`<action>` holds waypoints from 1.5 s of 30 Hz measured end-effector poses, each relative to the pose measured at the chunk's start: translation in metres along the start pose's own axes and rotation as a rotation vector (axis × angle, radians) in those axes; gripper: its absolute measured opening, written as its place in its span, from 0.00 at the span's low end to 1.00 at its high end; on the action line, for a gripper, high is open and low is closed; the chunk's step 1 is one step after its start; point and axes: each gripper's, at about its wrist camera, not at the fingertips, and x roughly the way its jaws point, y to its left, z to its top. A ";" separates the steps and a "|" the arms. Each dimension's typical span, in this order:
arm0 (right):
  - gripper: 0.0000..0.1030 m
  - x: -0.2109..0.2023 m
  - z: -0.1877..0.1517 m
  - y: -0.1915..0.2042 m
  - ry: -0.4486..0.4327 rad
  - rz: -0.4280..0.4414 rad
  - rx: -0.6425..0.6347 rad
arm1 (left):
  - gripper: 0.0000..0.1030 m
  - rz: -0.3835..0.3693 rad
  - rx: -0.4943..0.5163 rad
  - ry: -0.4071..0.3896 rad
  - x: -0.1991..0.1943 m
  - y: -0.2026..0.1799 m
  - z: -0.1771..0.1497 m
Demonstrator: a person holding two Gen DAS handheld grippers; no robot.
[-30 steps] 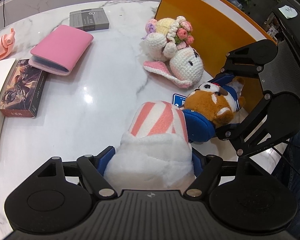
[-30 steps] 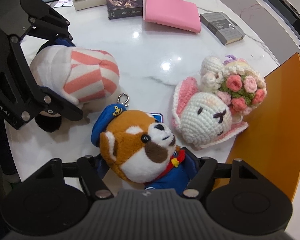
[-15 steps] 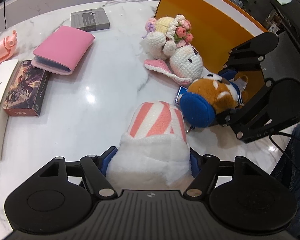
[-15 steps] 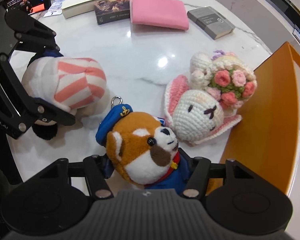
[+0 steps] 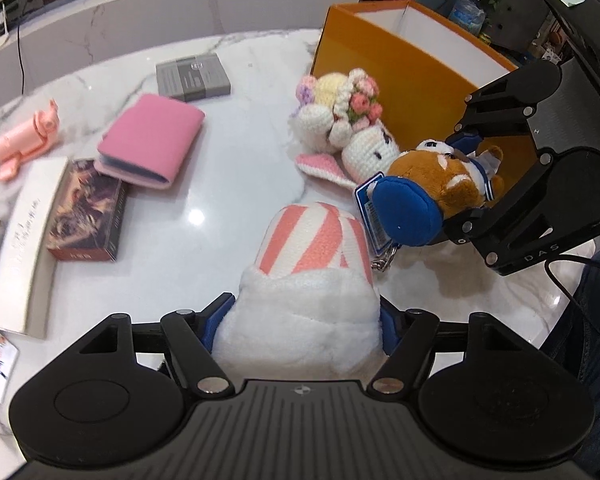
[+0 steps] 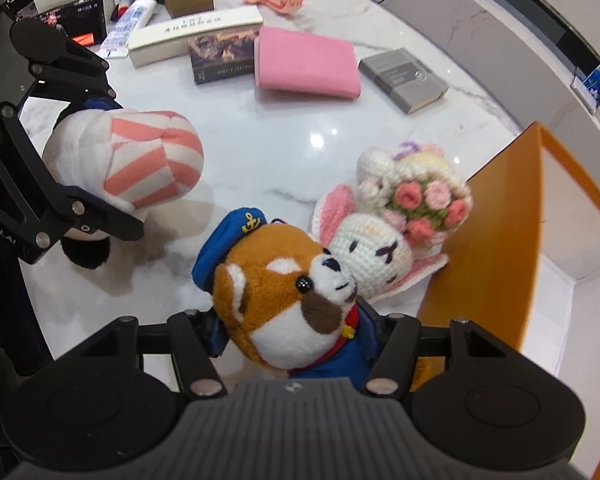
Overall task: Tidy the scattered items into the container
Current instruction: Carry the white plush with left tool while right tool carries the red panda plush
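My left gripper (image 5: 302, 320) is shut on a white plush with a pink-striped cap (image 5: 312, 264), held above the marble table; it also shows in the right wrist view (image 6: 140, 160). My right gripper (image 6: 296, 332) is shut on a red panda plush in a blue sailor cap (image 6: 280, 296), seen lifted in the left wrist view (image 5: 432, 192) next to the orange box (image 5: 412, 68). A crocheted bunny with a flower bouquet (image 6: 400, 216) lies on the table against the box wall (image 6: 496, 232).
On the table lie a pink wallet (image 5: 152, 140), a grey box (image 5: 192, 76), a dark book (image 5: 88, 212), a white book (image 5: 24, 240) and a pink toy (image 5: 20, 144). More clutter, with a phone (image 6: 76, 16), sits at the far edge.
Both grippers have risen with their plushes. The red panda has lifted off the table and moved closer to the orange box and the bunny.
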 end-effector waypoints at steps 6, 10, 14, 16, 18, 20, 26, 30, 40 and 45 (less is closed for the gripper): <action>0.61 -0.025 0.005 -0.003 -0.034 -0.034 -0.010 | 0.80 0.028 0.034 -0.024 -0.018 -0.004 0.010; 0.61 -0.043 0.006 -0.005 -0.059 -0.056 -0.015 | 0.80 0.047 0.066 -0.042 -0.031 -0.009 0.019; 0.61 -0.064 0.005 -0.009 -0.088 -0.083 -0.019 | 0.80 0.065 0.110 -0.068 -0.044 -0.019 0.033; 0.61 -0.077 0.004 -0.013 -0.107 -0.103 -0.016 | 0.80 0.072 0.136 -0.082 -0.050 -0.025 0.042; 0.61 -0.089 0.004 -0.017 -0.124 -0.124 -0.011 | 0.80 0.078 0.168 -0.096 -0.055 -0.033 0.051; 0.61 -0.100 0.002 -0.023 -0.137 -0.143 -0.005 | 0.80 0.076 0.192 -0.112 -0.059 -0.042 0.061; 0.61 -0.136 -0.007 -0.045 -0.177 -0.207 0.017 | 0.80 0.075 0.261 -0.153 -0.067 -0.069 0.092; 0.61 -0.158 -0.016 -0.062 -0.198 -0.249 0.043 | 0.80 0.075 0.324 -0.183 -0.073 -0.091 0.115; 0.61 -0.194 -0.046 -0.103 -0.223 -0.329 0.120 | 0.80 0.041 0.431 -0.258 -0.069 -0.147 0.161; 0.61 -0.198 -0.059 -0.121 -0.224 -0.353 0.159 | 0.80 0.010 0.472 -0.268 -0.054 -0.173 0.179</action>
